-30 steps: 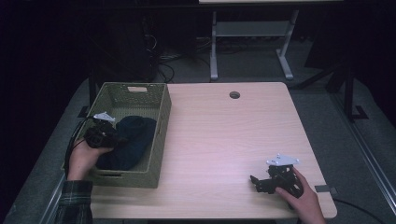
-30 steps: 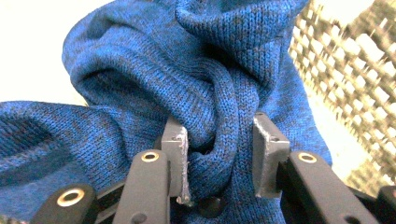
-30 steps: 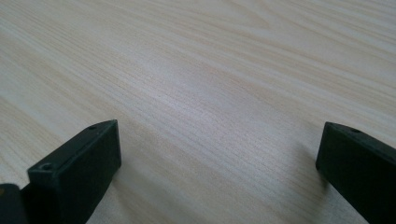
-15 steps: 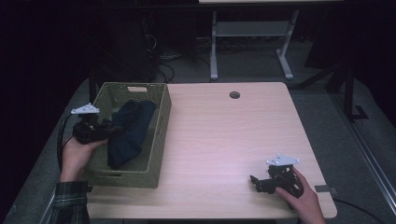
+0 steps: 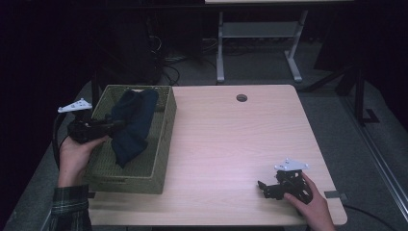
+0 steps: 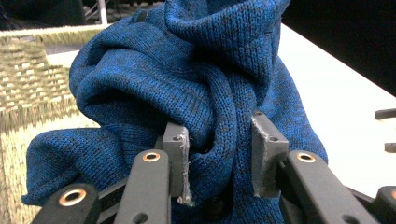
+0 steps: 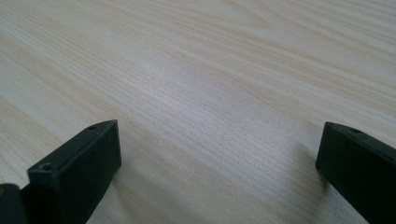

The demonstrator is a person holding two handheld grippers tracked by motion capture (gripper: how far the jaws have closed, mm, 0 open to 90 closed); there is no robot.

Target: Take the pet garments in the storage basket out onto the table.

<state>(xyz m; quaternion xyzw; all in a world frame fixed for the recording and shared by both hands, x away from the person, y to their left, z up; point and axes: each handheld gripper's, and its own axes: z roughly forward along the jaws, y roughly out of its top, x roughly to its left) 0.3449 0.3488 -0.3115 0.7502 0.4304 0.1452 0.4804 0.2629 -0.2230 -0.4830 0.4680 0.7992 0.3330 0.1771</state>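
A dark blue knitted garment (image 5: 132,125) hangs lifted above the woven olive basket (image 5: 163,144) at the table's left. My left gripper (image 5: 118,126) is shut on a fold of the garment (image 6: 205,93), which bunches between its two jaws in the left gripper view (image 6: 219,161). The gripper sits over the basket's left rim, held by a hand with a plaid sleeve. My right gripper (image 5: 263,188) rests low on the table near the front right corner. Its jaws stand wide apart over bare wood (image 7: 215,154), with nothing between them.
The light wooden table (image 5: 231,144) has a round cable hole (image 5: 241,97) near its far edge. A metal stand (image 5: 255,33) and cables lie on the floor behind. A strip of grey tape (image 5: 334,195) sits at the front right edge.
The left gripper has pulled the blue garment up and toward the basket's far end, stretching it out of the basket. The right gripper has stayed in place.
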